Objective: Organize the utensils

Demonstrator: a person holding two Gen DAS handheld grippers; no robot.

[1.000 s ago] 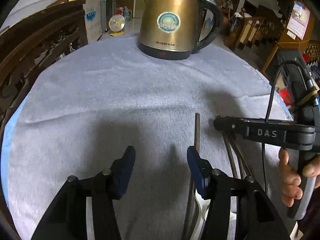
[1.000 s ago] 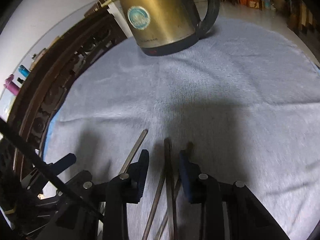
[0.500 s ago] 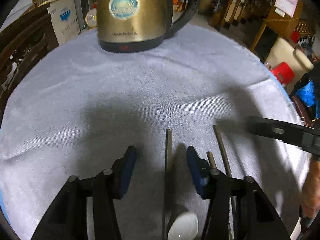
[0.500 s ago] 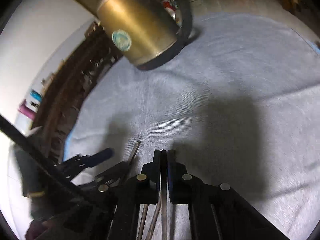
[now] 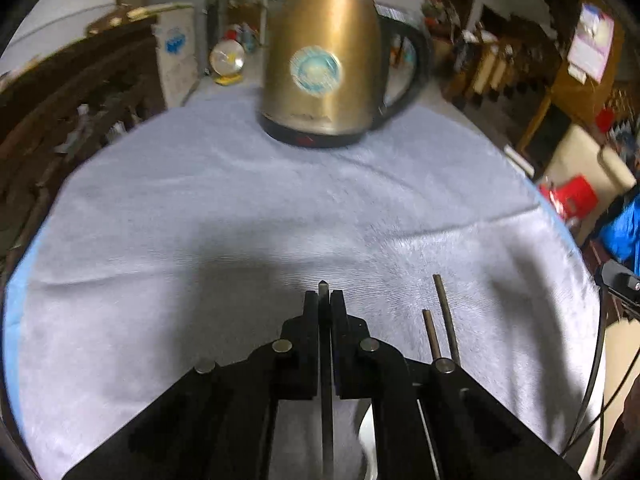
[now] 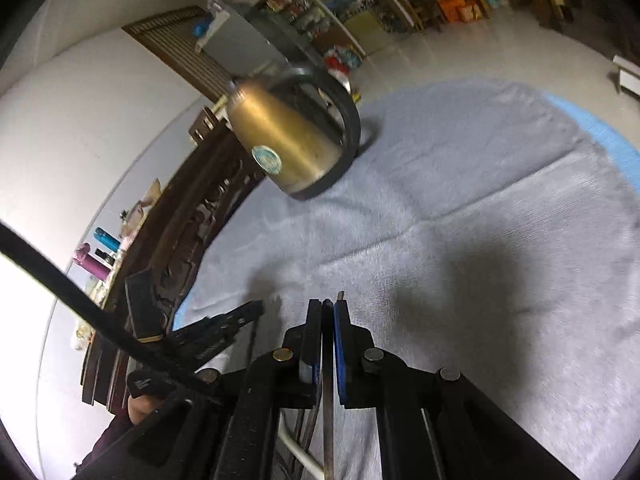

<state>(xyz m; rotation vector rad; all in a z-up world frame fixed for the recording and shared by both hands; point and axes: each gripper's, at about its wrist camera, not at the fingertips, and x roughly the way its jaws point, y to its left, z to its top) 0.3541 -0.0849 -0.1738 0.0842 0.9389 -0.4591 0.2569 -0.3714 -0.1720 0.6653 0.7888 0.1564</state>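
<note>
My left gripper (image 5: 324,300) is shut on a thin dark metal utensil handle (image 5: 326,380); its tip pokes out just past the fingertips. Two more dark rods (image 5: 442,316) lie on the cloth to the right of it, and a white rounded utensil part (image 5: 366,436) shows under the gripper. My right gripper (image 6: 327,308) is shut on another thin dark utensil handle (image 6: 328,412), lifted and tilted above the cloth. Further thin utensils and a white piece (image 6: 298,452) hang below it. The left gripper also shows in the right wrist view (image 6: 224,330).
A gold electric kettle (image 5: 324,80) with a black handle stands at the far side of the round table covered by a grey-blue cloth (image 5: 200,208). Carved wooden furniture (image 5: 60,120) borders the left side. The kettle also shows in the right wrist view (image 6: 288,148).
My left gripper has closed on the utensil handle that lay between its open fingers. My right gripper, shut half a second ago, has lifted and tilted with its utensil.
</note>
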